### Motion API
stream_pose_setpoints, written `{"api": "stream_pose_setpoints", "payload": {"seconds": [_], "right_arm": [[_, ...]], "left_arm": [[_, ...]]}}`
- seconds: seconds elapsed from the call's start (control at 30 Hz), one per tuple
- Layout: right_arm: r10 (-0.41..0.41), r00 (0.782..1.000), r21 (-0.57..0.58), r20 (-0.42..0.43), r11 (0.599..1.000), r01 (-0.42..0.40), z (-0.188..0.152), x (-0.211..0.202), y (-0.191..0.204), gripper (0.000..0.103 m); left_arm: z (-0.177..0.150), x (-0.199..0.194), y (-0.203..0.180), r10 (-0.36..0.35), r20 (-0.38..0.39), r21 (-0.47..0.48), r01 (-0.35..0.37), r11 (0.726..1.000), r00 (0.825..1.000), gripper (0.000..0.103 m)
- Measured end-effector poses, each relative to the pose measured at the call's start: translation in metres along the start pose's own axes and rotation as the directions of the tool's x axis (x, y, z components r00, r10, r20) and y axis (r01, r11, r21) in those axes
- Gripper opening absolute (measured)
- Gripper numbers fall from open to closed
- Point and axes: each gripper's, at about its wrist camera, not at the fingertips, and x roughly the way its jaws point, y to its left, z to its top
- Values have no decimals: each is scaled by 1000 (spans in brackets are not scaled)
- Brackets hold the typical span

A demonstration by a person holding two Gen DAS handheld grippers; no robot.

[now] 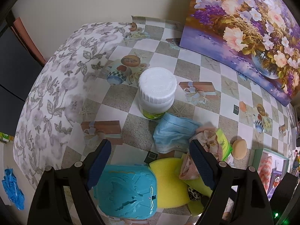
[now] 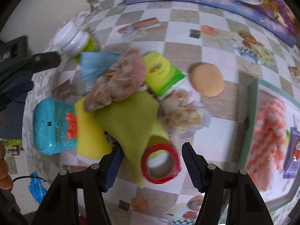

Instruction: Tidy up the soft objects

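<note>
My left gripper (image 1: pixel 150 161) is open above a pile on the checked table: a blue face mask (image 1: pixel 174 133), a yellow sponge (image 1: pixel 168 183), a pink patterned cloth (image 1: pixel 208 142) and a teal plastic case (image 1: pixel 127 189). My right gripper (image 2: pixel 151 161) is open, its fingers on either side of a red tape roll (image 2: pixel 161 165) and a yellow-green cloth (image 2: pixel 131 120). The right wrist view also shows the mask (image 2: pixel 93 65), pink cloth (image 2: pixel 120 78), sponge (image 2: pixel 88 131), teal case (image 2: pixel 54 125), a green tissue pack (image 2: pixel 163 73) and a tan round puff (image 2: pixel 207 79).
A white bottle (image 1: pixel 157 93) stands behind the pile. A flower painting (image 1: pixel 243 28) leans at the back right. A green-rimmed tray (image 2: pixel 252 123) at the right holds a coral-and-white knitted cloth (image 2: pixel 266 140) and a purple packet (image 2: pixel 294 155). The table edge falls away at left.
</note>
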Motion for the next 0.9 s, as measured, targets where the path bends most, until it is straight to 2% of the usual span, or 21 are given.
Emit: {"api": "stream_pose_setpoints", "payload": {"seconds": [0.07, 0.23, 0.33, 0.47, 0.53, 0.6, 0.9], "right_arm": [[1, 1000, 2, 6, 1000, -1, 0, 0, -4, 65], [41, 999, -15, 6, 999, -40, 0, 2, -5, 46], [61, 998, -31, 11, 998, -60, 1, 5, -2, 34], [78, 997, -13, 26, 997, -78, 2, 3, -8, 24], [84, 996, -4, 31, 996, -84, 2, 2, -12, 15], [92, 995, 8, 38, 996, -92, 3, 2, -16, 11], [103, 993, 80, 59, 991, -108, 5, -1, -37, 8]], "left_arm": [[0, 0, -1, -5, -1, -1, 5, 1000, 1000, 86], [-1, 4, -5, -42, -21, -5, 42, 999, 999, 86], [-1, 3, -10, -38, -19, 8, 38, 999, 999, 86], [-2, 2, -17, -39, -18, 30, 39, 999, 999, 86], [-2, 3, -20, -43, -22, 38, 44, 998, 999, 86], [-3, 4, -23, -46, -26, 43, 47, 998, 999, 86], [-7, 10, -38, -61, -45, 77, 64, 995, 997, 86]]}}
